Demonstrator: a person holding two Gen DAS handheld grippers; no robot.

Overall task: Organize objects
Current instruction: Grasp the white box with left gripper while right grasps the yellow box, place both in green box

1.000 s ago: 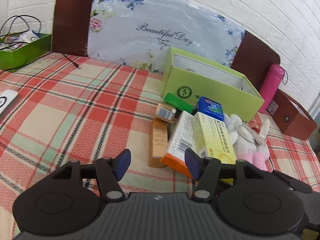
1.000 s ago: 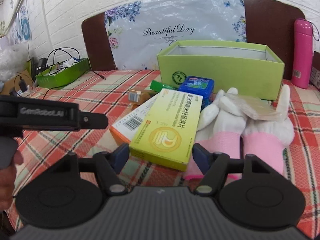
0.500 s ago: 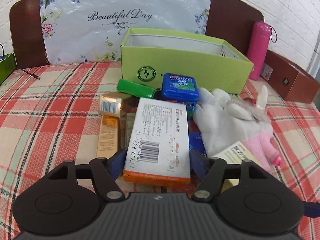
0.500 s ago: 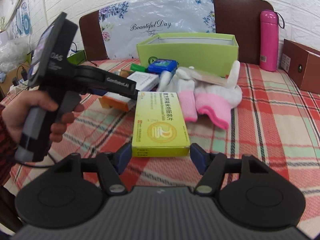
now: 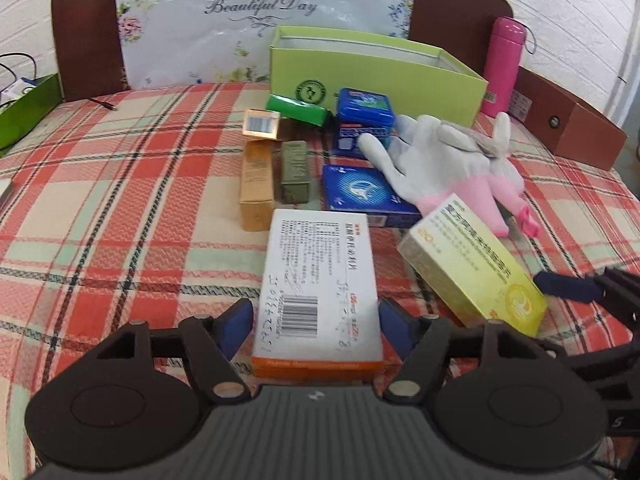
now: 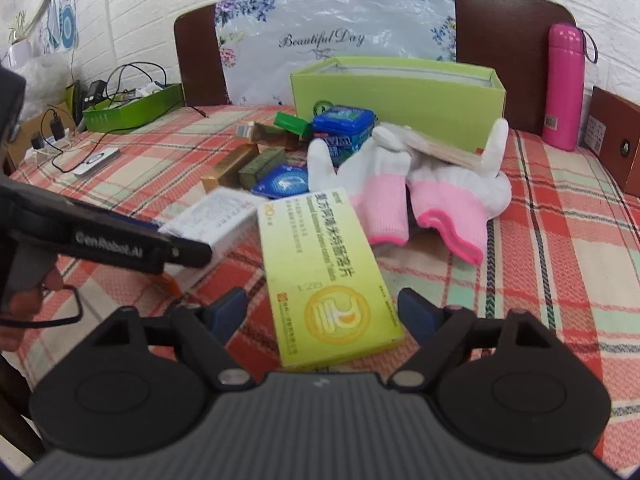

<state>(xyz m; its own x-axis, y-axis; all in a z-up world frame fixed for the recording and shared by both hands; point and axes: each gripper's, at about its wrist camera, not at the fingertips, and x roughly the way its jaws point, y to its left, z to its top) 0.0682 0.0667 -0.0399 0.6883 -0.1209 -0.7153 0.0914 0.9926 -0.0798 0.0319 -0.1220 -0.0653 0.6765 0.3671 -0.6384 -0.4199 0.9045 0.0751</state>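
The white medicine box (image 5: 318,280), with an orange front edge, black print and a barcode on top, lies flat on the plaid cloth (image 5: 120,208) between the blue pads of the left gripper (image 5: 316,324). Its jaws have just been opening; a thin gap shows at each pad, so the box is straddled, not pinched. Just to its right the yellow-green medicine box (image 6: 332,276) with a round gold emblem lies between the pads of the right gripper (image 6: 324,312), whose jaws have also just opened wider and stand clear of its sides.

Beyond them sit a flat blue packet (image 5: 360,194), a tan carton (image 5: 256,184), an olive carton (image 5: 295,172), a barcoded small box (image 5: 262,123), a green box (image 5: 300,109), a blue tub (image 5: 363,114) and white gloves with pink cuffs (image 6: 404,196). The open lime-green box (image 5: 380,74) stands behind the pile, near the headboard's "Beautiful Day" sheet (image 5: 260,6). "GenRobot.AI" reads on the left gripper's body in the right wrist view. A pink flask (image 6: 565,88) and a brown box (image 5: 568,124) stand at the right; the cloth at the left is bare up to a green tray (image 6: 132,112) with cables.
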